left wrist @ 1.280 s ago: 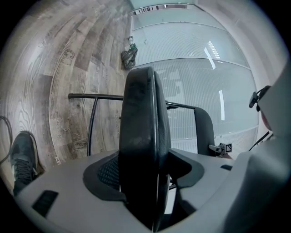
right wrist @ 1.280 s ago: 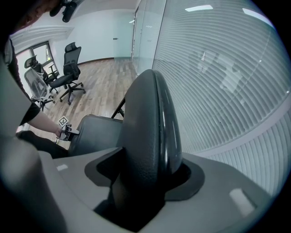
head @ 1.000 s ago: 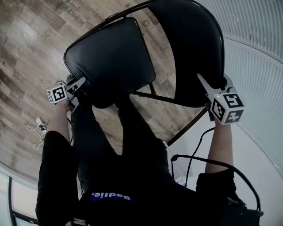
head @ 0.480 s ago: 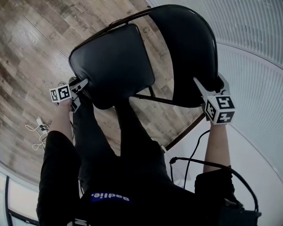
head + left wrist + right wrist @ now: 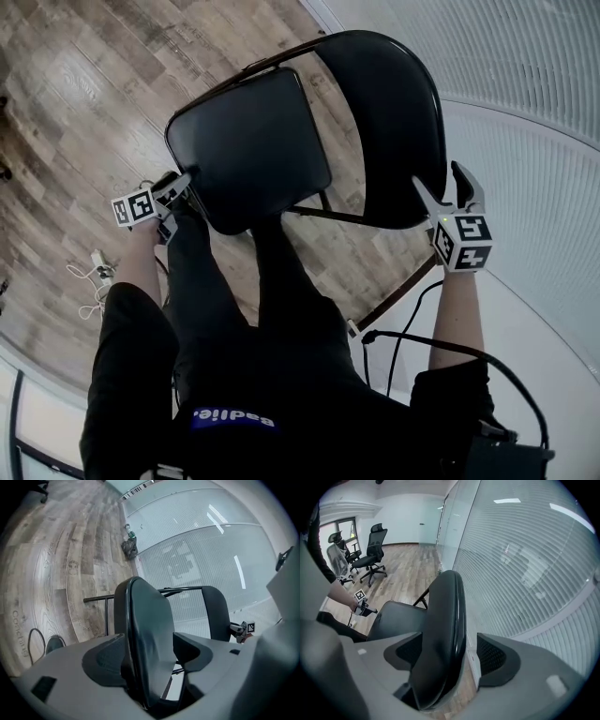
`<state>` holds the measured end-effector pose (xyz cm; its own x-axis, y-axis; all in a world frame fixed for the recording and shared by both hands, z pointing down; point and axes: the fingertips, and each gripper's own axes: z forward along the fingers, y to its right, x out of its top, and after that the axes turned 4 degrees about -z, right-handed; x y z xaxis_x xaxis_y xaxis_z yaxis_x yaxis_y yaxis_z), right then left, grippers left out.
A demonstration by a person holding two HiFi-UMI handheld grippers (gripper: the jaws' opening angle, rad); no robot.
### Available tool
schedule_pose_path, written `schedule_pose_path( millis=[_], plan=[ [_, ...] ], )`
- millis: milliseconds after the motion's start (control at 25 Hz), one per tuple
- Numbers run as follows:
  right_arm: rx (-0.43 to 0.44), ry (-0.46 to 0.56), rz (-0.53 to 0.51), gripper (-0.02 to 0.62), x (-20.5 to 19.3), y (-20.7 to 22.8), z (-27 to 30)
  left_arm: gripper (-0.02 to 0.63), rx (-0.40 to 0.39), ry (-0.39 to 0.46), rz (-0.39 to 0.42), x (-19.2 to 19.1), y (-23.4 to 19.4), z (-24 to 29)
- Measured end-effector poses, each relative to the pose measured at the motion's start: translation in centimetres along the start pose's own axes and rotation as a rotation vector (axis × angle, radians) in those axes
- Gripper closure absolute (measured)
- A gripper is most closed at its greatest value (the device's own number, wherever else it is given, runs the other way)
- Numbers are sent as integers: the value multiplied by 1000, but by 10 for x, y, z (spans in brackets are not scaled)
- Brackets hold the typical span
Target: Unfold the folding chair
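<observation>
A person stands over a black folding chair (image 5: 309, 141) on the wood floor (image 5: 75, 103) of an office, with a hand-held gripper at each side of it. The chair stands opened out just beside a ribbed glass wall (image 5: 534, 75). Its padded seat (image 5: 248, 145) is spread away from the curved backrest (image 5: 389, 112), and dark frame tubes (image 5: 323, 212) show beneath the seat's near edge.

The left gripper (image 5: 180, 194) is at the near corner of the seat. Its jaws have just been opening and now stand released, wide apart. The seat's edge sits between them, close against one pad and clear of the other.

The right gripper (image 5: 439, 187) is at the near end of the backrest. Its jaws too have just been opening and stand released around the backrest's rim, with a gap showing on the wall side. Neither gripper clamps the chair.

The person's legs (image 5: 253, 300), in dark trousers, show between the two arms, below the seat's near edge. A pale cable (image 5: 89, 277) lies tangled on the floor by the person's left arm, and a black cable (image 5: 412, 319) loops beside the right forearm. In the right gripper view, several black office chairs (image 5: 370, 550) stand farther down the room, well apart from the folding chair.
</observation>
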<state>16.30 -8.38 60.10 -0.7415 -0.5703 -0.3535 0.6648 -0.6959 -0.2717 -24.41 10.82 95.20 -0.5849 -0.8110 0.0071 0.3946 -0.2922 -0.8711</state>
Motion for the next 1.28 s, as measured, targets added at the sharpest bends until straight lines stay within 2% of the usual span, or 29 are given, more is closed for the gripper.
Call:
schedule_pose_path(
  millis=[320, 600, 1000, 1280],
  plan=[
    [28, 11, 47, 264, -2, -4, -16, 302, -30, -2, 23, 4, 57, -10],
    [45, 43, 114, 264, -9, -4, -33, 302, -46, -53, 77, -3, 111, -12],
    [43, 83, 174, 262, -15, -11, -70, 302, -108, -60, 141, -5, 196, -26],
    [56, 86, 190, 262, -10, -25, -97, 302, -157, -162, 219, -26, 255, -40]
  ],
)
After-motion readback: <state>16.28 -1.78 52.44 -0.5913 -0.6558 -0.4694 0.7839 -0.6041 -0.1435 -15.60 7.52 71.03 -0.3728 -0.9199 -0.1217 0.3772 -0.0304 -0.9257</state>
